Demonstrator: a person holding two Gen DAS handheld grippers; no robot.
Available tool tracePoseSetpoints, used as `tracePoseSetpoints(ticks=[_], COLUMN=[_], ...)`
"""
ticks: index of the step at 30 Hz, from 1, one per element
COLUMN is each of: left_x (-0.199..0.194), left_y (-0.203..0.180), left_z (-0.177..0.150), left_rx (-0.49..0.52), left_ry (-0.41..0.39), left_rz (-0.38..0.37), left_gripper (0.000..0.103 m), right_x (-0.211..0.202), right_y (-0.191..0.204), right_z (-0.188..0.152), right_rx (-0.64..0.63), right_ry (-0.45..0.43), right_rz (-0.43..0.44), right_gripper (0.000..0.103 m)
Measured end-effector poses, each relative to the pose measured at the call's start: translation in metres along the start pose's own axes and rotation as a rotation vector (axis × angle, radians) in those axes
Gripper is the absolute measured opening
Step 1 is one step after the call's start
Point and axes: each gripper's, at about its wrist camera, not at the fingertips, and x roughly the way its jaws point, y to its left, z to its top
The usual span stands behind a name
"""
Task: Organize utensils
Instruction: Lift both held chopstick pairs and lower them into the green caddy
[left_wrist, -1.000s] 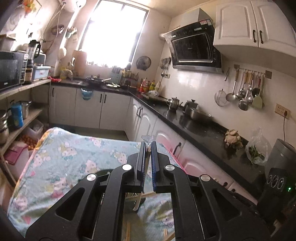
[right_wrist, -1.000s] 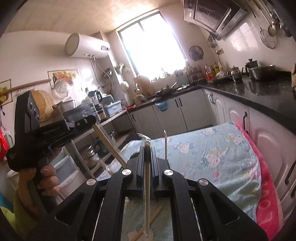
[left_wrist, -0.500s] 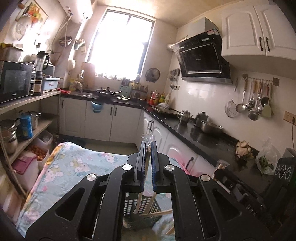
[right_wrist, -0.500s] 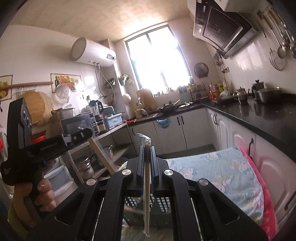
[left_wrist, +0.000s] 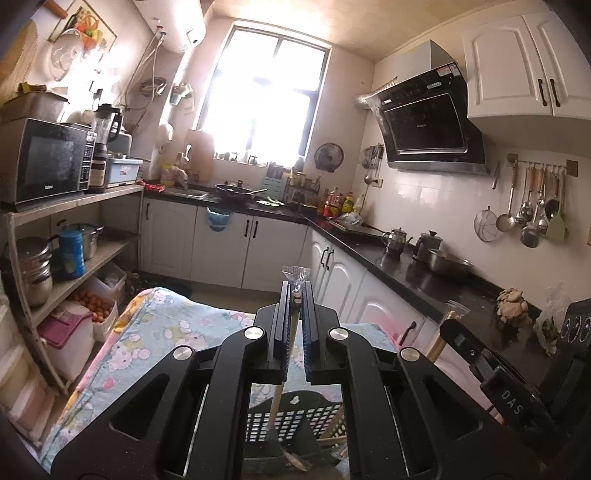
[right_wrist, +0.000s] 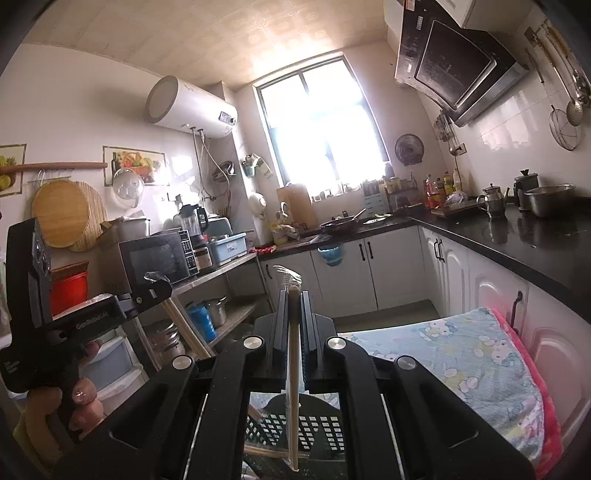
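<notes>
A lived-in home kitchen, lit by a bright window (left_wrist: 264, 107) on the far wall. A black L-shaped countertop (left_wrist: 424, 275) runs over white cabinets (left_wrist: 221, 245), carrying a wok (left_wrist: 236, 191), kettles and sauce bottles. A range hood (left_wrist: 430, 125) hangs on the right wall beside a rail of ladles (left_wrist: 532, 206). On the left, a microwave (left_wrist: 46, 162) tops open shelves of pots, under a wall-mounted water heater (right_wrist: 188, 109).

Matt black plastic basket (left_wrist: 295, 417) (perforated), pale wooden chopsticks (right_wrist: 293, 387), glossy black countertop (left_wrist: 436, 273)
</notes>
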Motion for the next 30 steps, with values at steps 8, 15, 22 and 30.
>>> tracePoseSetpoints(ticks=[8, 15, 22, 30], left_x=[0.006, 0.013, 0.026, 0.035], left_y=[0.008, 0.022, 0.037, 0.035], left_z=[-0.014, -0.025, -0.034, -0.042], left_rx=[0.012, -0.021, -0.052, -0.024], left_ry=[0.002, -0.001, 0.019, 0.023], left_rz=[0.012, -0.009, 0.011, 0.012], left_gripper=[0.001, 0.001, 0.001, 0.001], right_x=[0.024, 0.039, 0.056, 0.080], right_y=[0.002, 0.007, 0.011, 0.012], right_z=[-0.016, -0.026, -0.041, -0.063], right_rx=[0.013, 0.001, -0.024, -0.021], right_ry=[0.003, -0.009, -0.013, 0.024], right_rz=[-0.004, -0.001, -0.040, -0.051], right_gripper=[0.006, 0.006, 0.006, 0.006])
